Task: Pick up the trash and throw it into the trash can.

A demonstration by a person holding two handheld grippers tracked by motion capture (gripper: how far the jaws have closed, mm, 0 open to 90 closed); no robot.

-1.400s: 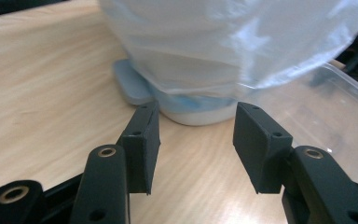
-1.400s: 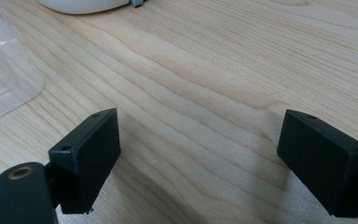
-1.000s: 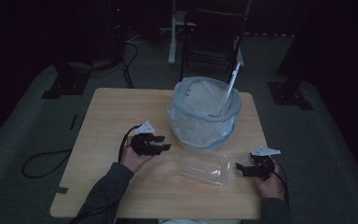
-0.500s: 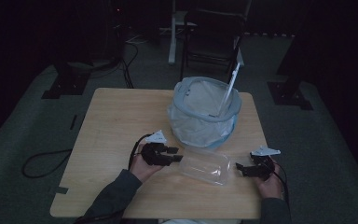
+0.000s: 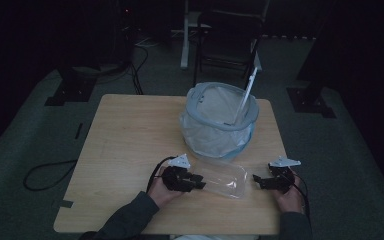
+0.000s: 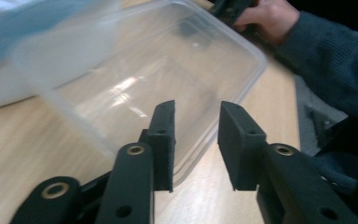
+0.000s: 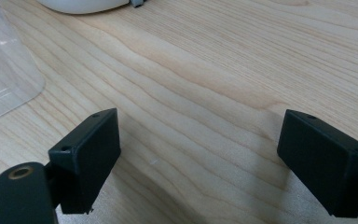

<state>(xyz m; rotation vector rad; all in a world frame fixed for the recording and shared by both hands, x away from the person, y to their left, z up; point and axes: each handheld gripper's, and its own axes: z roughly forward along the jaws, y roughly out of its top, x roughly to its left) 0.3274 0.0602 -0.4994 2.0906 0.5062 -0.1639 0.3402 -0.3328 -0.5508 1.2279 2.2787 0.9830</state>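
Jaws of the left gripper point(image 6: 196, 140) stand parted by a narrow gap, with nothing clamped between them. In the left gripper view one jaw lies over the near edge of the clear plastic container point(image 6: 158, 79), the other over bare wood just outside that edge; whether either jaw touches the plastic cannot be told. In the high view the left gripper point(image 5: 192, 181) sits at the left end of the container point(image 5: 225, 179), held in the person's left hand point(image 5: 161, 189), a dark sleeve point(image 5: 125, 222) behind it.

Container: shallow, transparent, rectangular with rounded corners, lying flat on the wooden table point(image 5: 125, 135), near the front edge, between the two grippers. Its far long side lies just beside the base of the mesh basket point(image 5: 220, 120), which is round, pale blue at the rim and lined with white. A white stick point(image 5: 245, 95) leans out of the basket toward the far right.

Right gripper point(image 5: 260, 181): jaws wide apart, holding nothing. It rests near the right end of the container, apart from it, held in the right hand point(image 5: 287, 192). In the right gripper view point(image 7: 198, 158) bare wood grain lies between the jaws, with a corner of the container point(image 7: 4, 74) at the left.
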